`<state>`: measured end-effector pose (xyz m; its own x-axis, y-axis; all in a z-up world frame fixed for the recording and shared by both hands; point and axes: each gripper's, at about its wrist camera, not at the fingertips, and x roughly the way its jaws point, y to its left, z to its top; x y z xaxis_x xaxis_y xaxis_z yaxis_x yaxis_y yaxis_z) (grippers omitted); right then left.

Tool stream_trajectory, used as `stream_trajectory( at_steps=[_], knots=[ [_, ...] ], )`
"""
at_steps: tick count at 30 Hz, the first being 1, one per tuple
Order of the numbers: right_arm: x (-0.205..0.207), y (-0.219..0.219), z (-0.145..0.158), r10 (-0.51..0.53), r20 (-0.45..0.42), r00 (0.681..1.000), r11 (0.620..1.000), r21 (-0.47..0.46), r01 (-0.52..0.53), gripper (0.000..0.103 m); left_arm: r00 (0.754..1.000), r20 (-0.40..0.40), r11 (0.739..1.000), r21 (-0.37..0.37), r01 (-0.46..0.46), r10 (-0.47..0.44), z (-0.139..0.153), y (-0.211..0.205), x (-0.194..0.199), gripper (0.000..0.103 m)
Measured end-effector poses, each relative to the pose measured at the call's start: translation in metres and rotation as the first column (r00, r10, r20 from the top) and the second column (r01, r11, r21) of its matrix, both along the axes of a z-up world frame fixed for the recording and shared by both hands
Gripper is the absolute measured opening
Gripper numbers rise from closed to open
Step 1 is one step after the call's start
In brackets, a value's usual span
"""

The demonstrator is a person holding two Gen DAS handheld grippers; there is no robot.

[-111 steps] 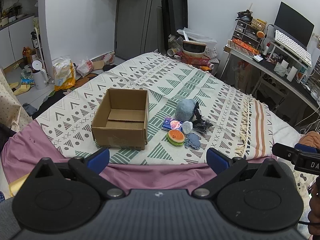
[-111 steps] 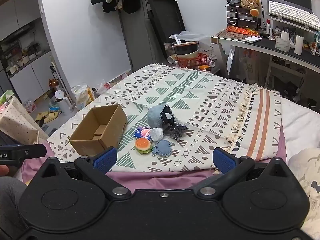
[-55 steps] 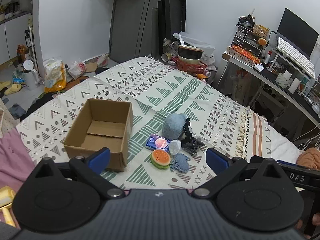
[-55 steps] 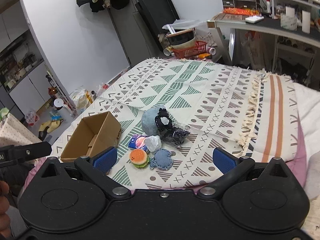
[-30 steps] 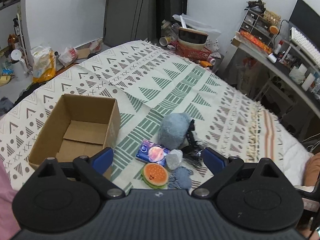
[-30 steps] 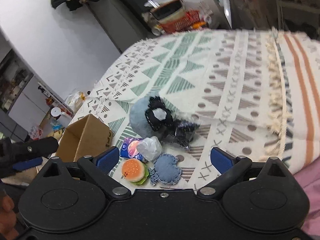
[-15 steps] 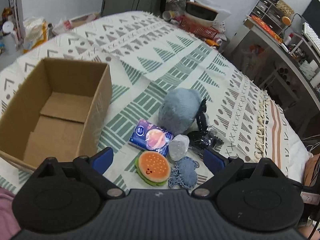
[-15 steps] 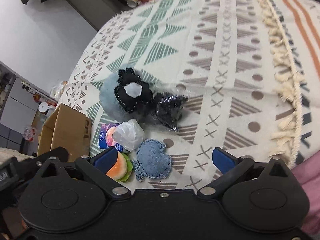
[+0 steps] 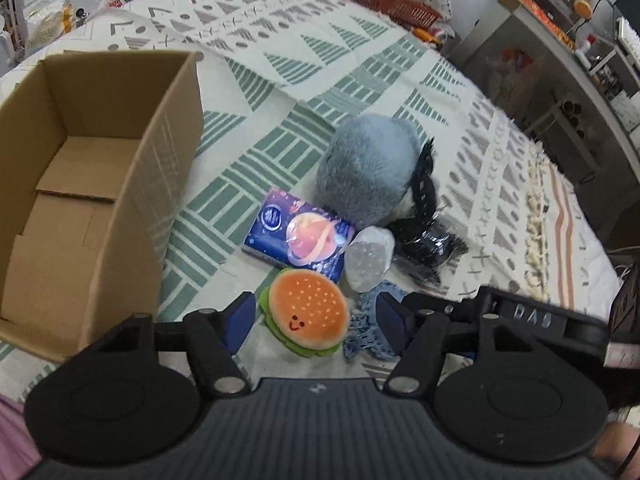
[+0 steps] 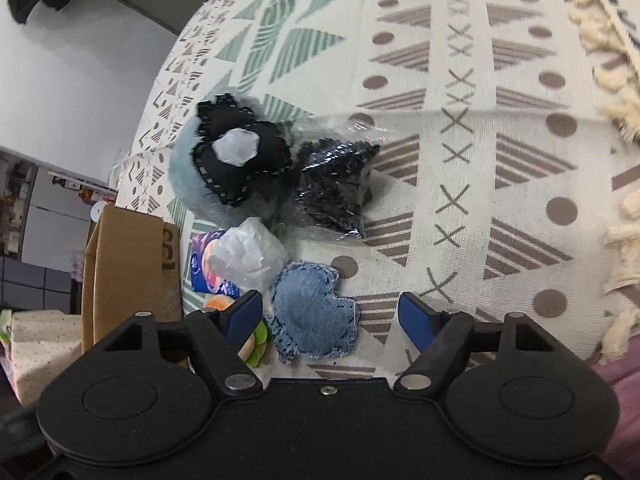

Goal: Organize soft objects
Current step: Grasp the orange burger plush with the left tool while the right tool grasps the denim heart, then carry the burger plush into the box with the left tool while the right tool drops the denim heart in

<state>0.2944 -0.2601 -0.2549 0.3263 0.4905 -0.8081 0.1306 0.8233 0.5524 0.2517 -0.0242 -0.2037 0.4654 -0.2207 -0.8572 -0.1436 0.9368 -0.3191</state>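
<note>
On the patterned blanket (image 9: 360, 56) lie 6 soft things in 1 cluster, with 1 open cardboard box (image 9: 88, 184) at the left of the left wrist view, its inside bare.

In that view the left gripper (image 9: 312, 316) sits low at centre, its 2 blue fingers (image 9: 240, 316) apart with the 1 burger plush (image 9: 306, 314) between them; whether the pads touch it cannot be told. Just above the burger lies 1 tissue pack (image 9: 298, 238) with a planet print, touching 1 crumpled clear plastic bag (image 9: 368, 258) to its right. Above these, at centre, sits 1 round blue-grey furry plush (image 9: 368, 170), and to its lower right 1 dark piece in a clear wrapper (image 9: 428, 246).

In the right wrist view the right gripper (image 10: 332, 314) is at lower centre, its 2 blue fingers (image 10: 416, 318) apart around the 1 denim patch (image 10: 314, 314), which lies nearer the left finger. The clear bag (image 10: 250, 258) touches the patch at its upper left. The furry plush (image 10: 188, 184) at the centre left bears 1 black stitched patch with 1 pale spot. The box (image 10: 128, 276) shows at the left edge.
</note>
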Motion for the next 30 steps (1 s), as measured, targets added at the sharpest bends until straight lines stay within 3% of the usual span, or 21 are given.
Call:
stream_trajectory(
  at_steps=[12,14,15,17,21,30],
  knots=[
    [0.003,0.012,-0.005,0.045,0.011,0.999,0.999,-0.009,-0.045,0.074,0.999,-0.033,0.999,0.039,0.033,-0.032,-0.028,-0.005,0.005,0.065],
    [0.003,0.016,-0.006,0.063,0.007,0.998,0.998,-0.012,-0.063,0.065,0.998,-0.033,0.998,0.031,0.046,-0.045,-0.031,-0.007,0.003,0.065],
    [0.003,0.018,-0.006,0.072,0.002,0.997,0.997,-0.018,-0.072,0.061,0.999,-0.026,0.998,0.033,0.046,-0.045,-0.032,-0.007,0.002,0.054],
    [0.002,0.019,-0.007,0.082,-0.006,0.997,0.996,-0.023,-0.082,0.038,0.998,-0.017,0.997,0.044,0.057,-0.056,-0.033,-0.01,-0.001,0.047],
    [-0.004,0.017,-0.003,0.078,0.001,0.997,0.997,-0.022,-0.078,0.032,0.998,0.004,0.998,0.028,0.059,-0.059,-0.029,-0.012,-0.005,0.036],
    [-0.029,0.01,0.032,0.04,0.122,0.992,0.999,-0.032,-0.037,0.031,0.994,0.083,0.996,0.047,0.07,-0.073,0.006,-0.021,-0.028,0.034]
  ],
)
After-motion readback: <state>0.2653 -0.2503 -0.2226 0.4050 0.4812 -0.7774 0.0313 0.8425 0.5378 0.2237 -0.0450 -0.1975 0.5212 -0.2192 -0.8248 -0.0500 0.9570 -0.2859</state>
